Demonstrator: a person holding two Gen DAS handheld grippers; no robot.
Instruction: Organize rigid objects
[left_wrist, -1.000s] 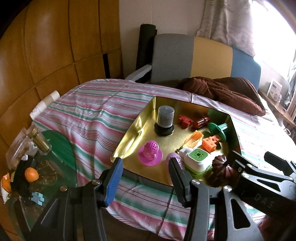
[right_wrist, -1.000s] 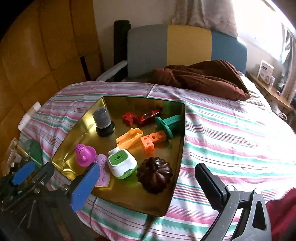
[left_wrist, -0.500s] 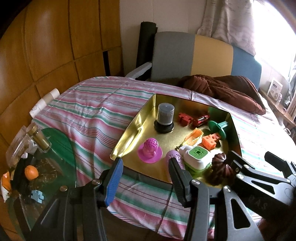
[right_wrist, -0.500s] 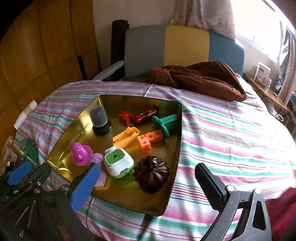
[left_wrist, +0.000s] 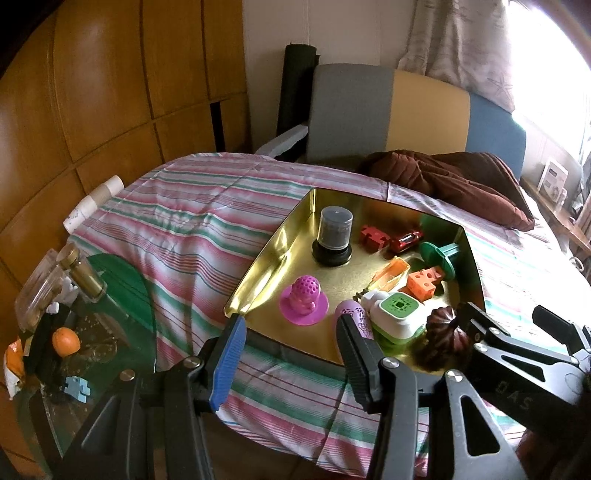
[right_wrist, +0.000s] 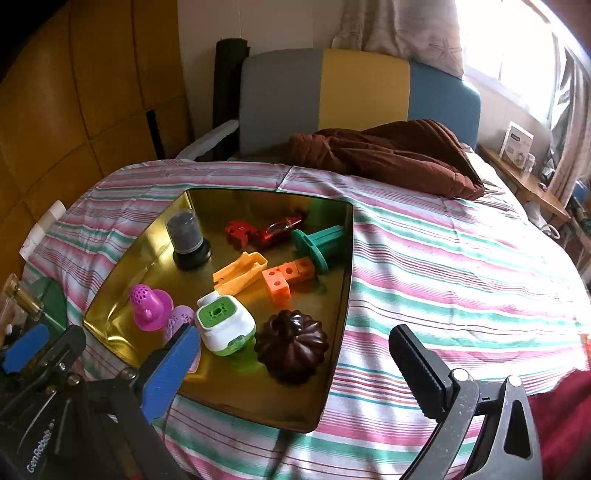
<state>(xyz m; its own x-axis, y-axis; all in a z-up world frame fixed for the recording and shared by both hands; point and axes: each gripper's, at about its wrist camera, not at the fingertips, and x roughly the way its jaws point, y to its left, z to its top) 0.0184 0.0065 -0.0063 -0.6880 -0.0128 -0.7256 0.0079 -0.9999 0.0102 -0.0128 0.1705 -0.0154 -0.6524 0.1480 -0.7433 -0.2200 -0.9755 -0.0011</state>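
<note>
my two hand-held grippers, black frames with silver screws

my left gripper (left_wrist: 291, 354) has one blue ribbed pad and one black ribbed pad; my right gripper (right_wrist: 295, 373) is the same, its blue pad on its left, with white "genrobot" lettering on the frame behind it.

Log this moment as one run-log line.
left gripper: open, empty | right gripper: open, empty | gold tray: holds toys | brown mould: nearest right gripper
</note>
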